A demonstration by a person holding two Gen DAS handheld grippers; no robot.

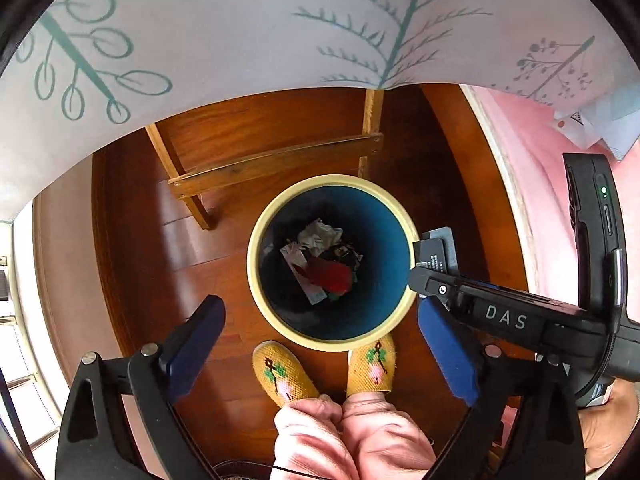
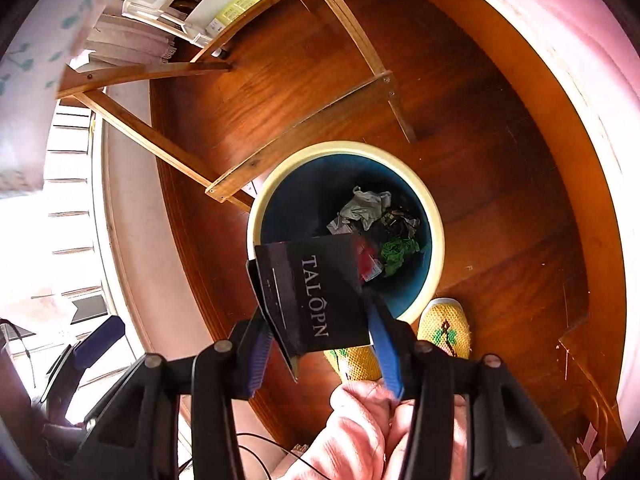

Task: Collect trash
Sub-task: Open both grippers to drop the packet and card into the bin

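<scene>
A black card (image 2: 316,296) printed TALOPN sits pinched between the blue pads of the right tongs (image 2: 320,344), held over the near rim of a round bin (image 1: 404,216) with a cream rim and blue inside. Crumpled paper and red and green scraps (image 1: 324,260) lie at its bottom. The left tongs (image 1: 320,344) hang spread wide and empty above the wooden floor (image 1: 132,248), over two yellow slippers (image 1: 286,374)

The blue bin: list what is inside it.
Inside the blue bin lie crumpled pale paper, a red wrapper, a dark wrapper and green scrap. The black box in the right gripper hides part; anything underneath is covered.
</scene>
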